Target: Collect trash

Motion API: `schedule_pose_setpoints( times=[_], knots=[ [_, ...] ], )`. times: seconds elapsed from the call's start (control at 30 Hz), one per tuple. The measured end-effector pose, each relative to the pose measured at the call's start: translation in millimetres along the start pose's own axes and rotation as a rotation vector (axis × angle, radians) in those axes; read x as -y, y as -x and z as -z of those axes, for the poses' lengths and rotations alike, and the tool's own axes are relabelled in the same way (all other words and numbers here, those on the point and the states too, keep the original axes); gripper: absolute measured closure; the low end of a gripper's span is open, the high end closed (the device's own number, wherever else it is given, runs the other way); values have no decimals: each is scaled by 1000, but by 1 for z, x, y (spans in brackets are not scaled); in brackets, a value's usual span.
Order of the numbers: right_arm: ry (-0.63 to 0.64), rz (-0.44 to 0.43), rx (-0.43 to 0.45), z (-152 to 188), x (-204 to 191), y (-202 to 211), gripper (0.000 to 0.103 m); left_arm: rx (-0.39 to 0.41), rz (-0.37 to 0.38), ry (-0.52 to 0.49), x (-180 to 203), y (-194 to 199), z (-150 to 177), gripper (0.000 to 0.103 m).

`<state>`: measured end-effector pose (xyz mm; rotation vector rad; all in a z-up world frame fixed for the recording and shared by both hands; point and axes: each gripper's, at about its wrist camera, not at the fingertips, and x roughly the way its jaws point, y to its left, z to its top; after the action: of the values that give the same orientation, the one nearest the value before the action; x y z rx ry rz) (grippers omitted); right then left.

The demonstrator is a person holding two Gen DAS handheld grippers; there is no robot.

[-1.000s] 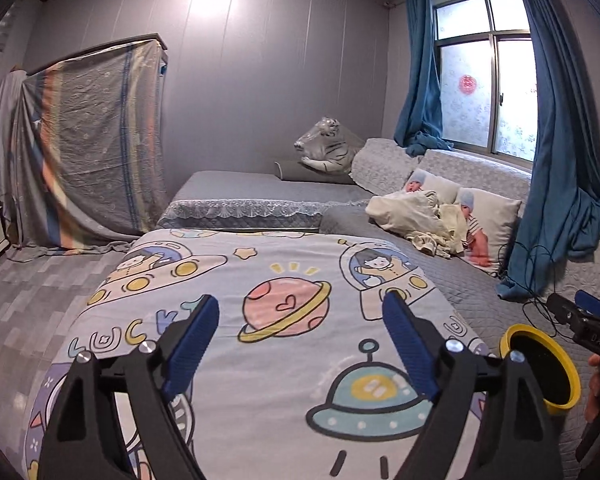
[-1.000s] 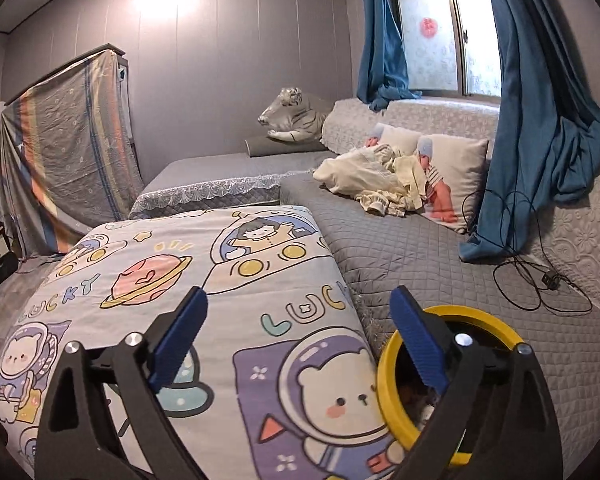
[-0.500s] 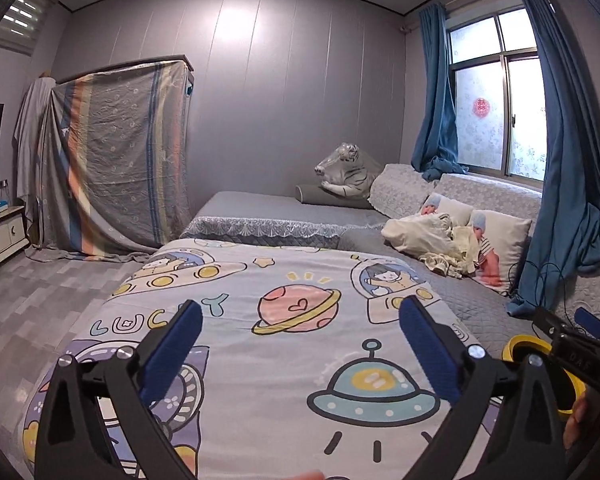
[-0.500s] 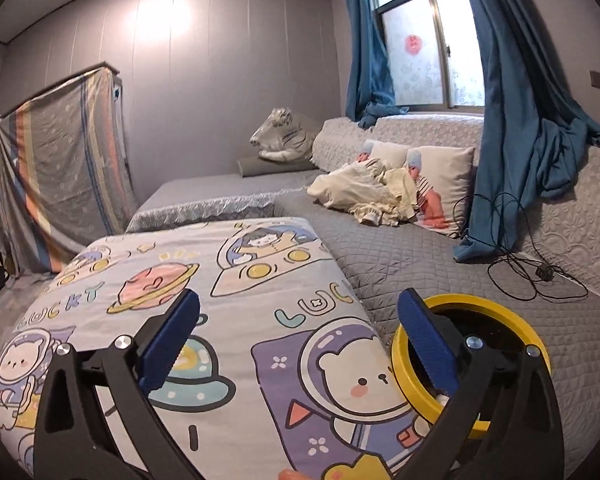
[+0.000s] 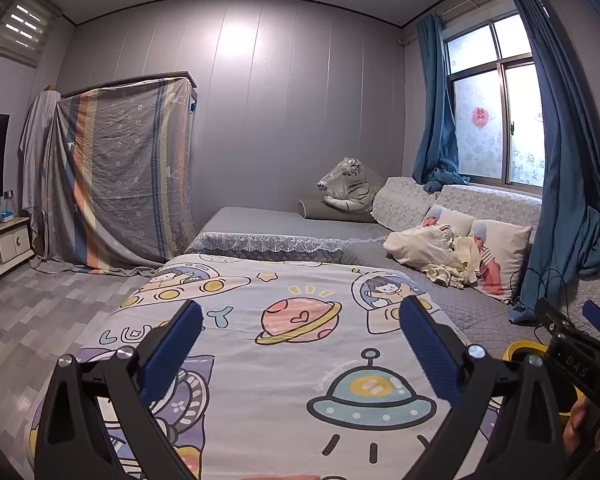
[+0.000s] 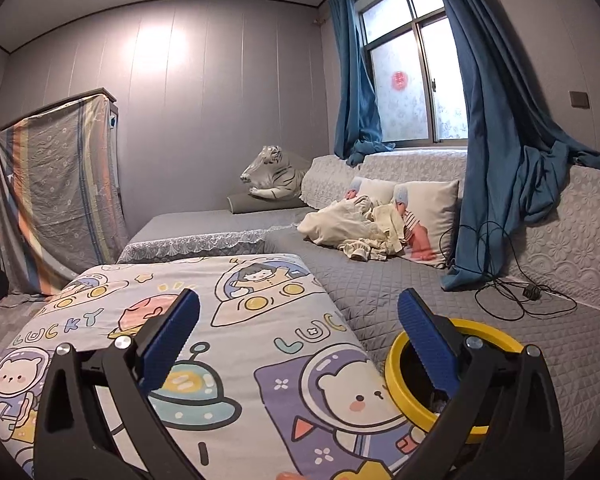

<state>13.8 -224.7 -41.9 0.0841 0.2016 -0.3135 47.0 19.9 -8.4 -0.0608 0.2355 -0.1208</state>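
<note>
left tool [image 5: 300, 336]: jaws just finished spreading wide, nothing between them | right tool [image 6: 298, 320]: spread too, empty | yellow-rimmed bin [image 6: 496, 342]: on the grey bed cover just beside the cartoon sheet [image 6: 236, 312] | guessing trash just got dropped, no more in sight

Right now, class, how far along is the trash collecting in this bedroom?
Done: nothing can be confirmed; the contents of the yellow-rimmed bin on the grey cover are too dark to make out. In hand: nothing; the left gripper and right gripper are both open and empty over the cartoon blanket. Left: no obvious trash shows; only the pile of cream cloth by the pillows lies loose.
</note>
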Motion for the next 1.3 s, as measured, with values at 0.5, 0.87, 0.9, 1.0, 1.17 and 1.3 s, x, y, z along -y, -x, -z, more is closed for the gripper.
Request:
schedule_pose_setpoints(
  times=[0.5,0.87,0.9,1.0,1.17,1.3],
  knots=[
    [13,-5,-15,5,-8,-3,8,-23,9,32,-3,-1,2,8],
    [19,-11,-22,6,-9,-7,8,-31,10,35,-5,-2,2,8],
    [19,-11,-23,6,-9,-7,8,-32,11,35,-4,-2,3,8],
    [19,-11,-23,6,-9,-7,8,-32,12,38,-6,-2,2,8],
    [18,-9,-19,7,-9,-7,8,-34,13,40,-7,-3,3,8],
    [20,-10,-23,7,-9,-7,8,-37,15,39,-6,-4,3,8]
  ],
)
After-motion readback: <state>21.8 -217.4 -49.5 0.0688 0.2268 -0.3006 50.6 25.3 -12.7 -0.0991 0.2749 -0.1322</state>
